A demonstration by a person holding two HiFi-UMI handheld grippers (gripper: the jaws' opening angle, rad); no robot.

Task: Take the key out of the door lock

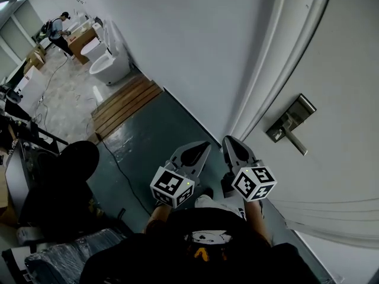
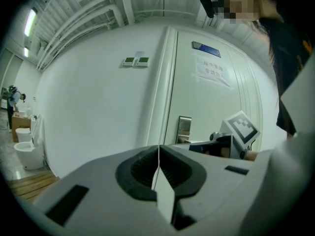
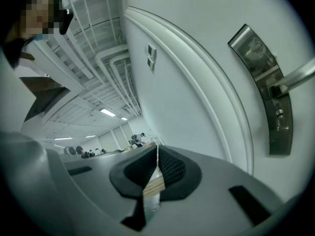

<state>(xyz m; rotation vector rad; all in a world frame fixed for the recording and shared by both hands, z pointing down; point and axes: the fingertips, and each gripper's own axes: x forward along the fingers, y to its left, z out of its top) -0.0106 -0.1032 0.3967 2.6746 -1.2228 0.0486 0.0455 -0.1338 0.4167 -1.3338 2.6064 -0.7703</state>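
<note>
A steel lock plate point(image 1: 284, 125) with a lever handle point(image 1: 296, 141) sits on the white door point(image 1: 343, 70) at the right. In the right gripper view the plate point(image 3: 263, 82) has a small round keyhole fitting point(image 3: 279, 113) below the lever point(image 3: 298, 75); I cannot make out a key. My left gripper point(image 1: 204, 147) and right gripper point(image 1: 230, 139) hover side by side, left of and below the lock and apart from it. Both are shut with nothing between the jaws. The left gripper view shows its shut tips point(image 2: 158, 149), the plate point(image 2: 184, 129) and the right gripper's marker cube point(image 2: 241, 128).
The door frame point(image 1: 278, 70) runs between door and white wall. White toilets point(image 1: 109, 58) and a wooden platform point(image 1: 124, 102) stand at the back left. A black cable point(image 1: 127, 179) crosses the dark floor. A person point(image 1: 59, 31) works far off. A paper notice point(image 2: 212, 70) hangs on the door.
</note>
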